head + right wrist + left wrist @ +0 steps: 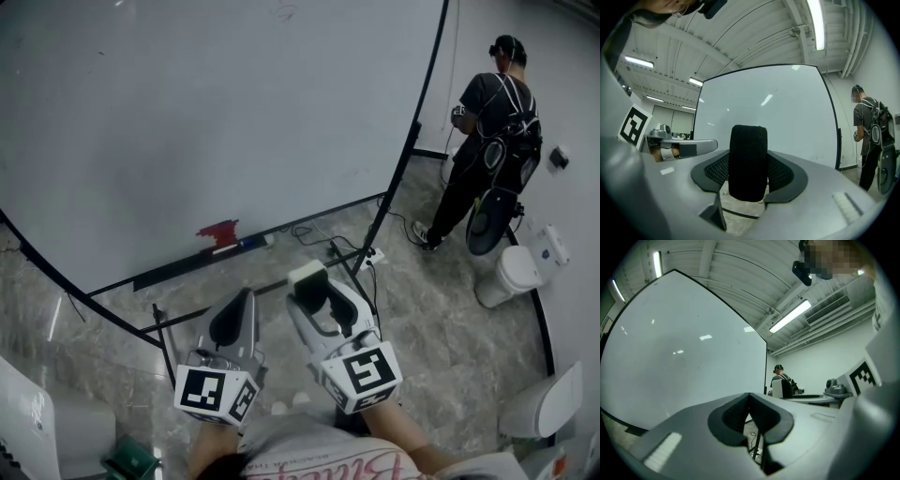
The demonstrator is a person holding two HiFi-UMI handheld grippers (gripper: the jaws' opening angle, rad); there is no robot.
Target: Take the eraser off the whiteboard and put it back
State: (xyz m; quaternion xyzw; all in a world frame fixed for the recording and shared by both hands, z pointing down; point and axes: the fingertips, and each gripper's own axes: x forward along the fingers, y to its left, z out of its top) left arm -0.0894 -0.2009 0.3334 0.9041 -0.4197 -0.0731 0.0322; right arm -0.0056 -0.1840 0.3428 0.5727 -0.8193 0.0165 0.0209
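The whiteboard (206, 122) fills the upper left of the head view and stands behind the jaws in both gripper views. My right gripper (309, 286) is shut on the eraser (307, 277), held below the board's lower right corner. The eraser's white back faces up in the head view. In the right gripper view its black felt (748, 161) stands upright between the pads. My left gripper (246, 298) hangs beside it on the left, shut, with nothing between its jaws (750, 401). A red item (217, 232) lies on the board's tray (178, 269).
A person (492, 141) stands at the far right, back turned. Cables and a power strip (361, 251) lie on the marble floor by the board's stand leg (394, 192). A white bin (511, 275) and another white object (544, 403) stand at the right.
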